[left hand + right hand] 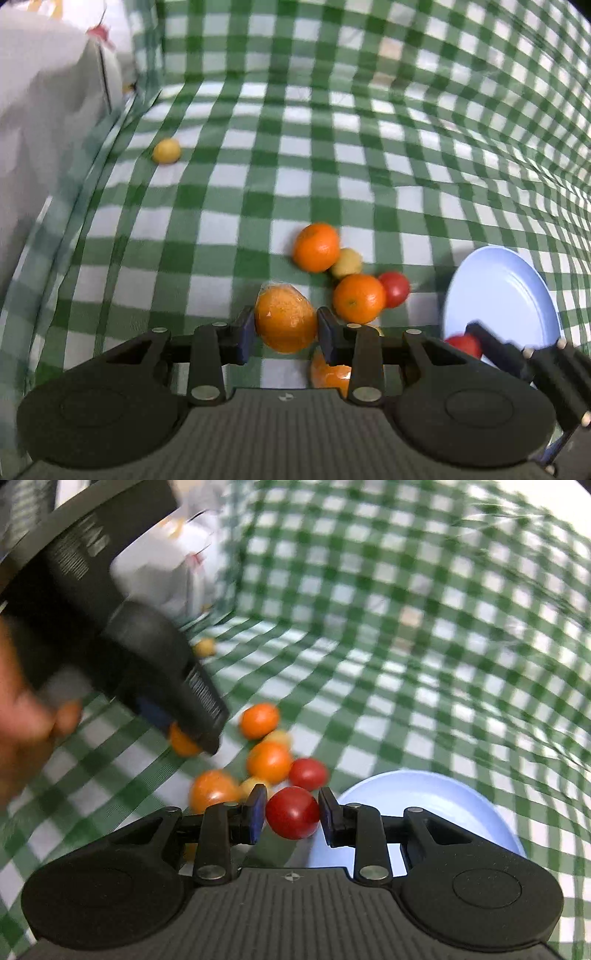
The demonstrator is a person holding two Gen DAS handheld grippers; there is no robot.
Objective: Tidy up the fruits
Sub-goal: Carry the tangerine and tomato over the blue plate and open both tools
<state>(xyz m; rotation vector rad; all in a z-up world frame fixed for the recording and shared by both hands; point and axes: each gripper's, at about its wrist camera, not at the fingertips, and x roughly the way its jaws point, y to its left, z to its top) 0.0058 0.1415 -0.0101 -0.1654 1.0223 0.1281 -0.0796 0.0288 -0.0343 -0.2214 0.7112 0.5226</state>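
Observation:
My left gripper (286, 326) is shut on an orange in clear wrap (284, 317), lifted a little above the green checked cloth. My right gripper (293, 814) is shut on a red fruit (293, 812) next to the pale blue plate (443, 797). On the cloth lie two more oranges (316, 247) (359, 298), a yellow fruit (347, 263) between them and another red fruit (394, 289). A further orange (330, 373) is half hidden under my left fingers. One yellow fruit (167, 150) lies alone at the far left.
A white bag or box (55, 110) stands at the left edge of the cloth. The checked cloth (406, 166) rises like a wall at the back and right. The blue plate (502, 295) sits right of the fruit pile. A hand (22, 720) holds the left gripper.

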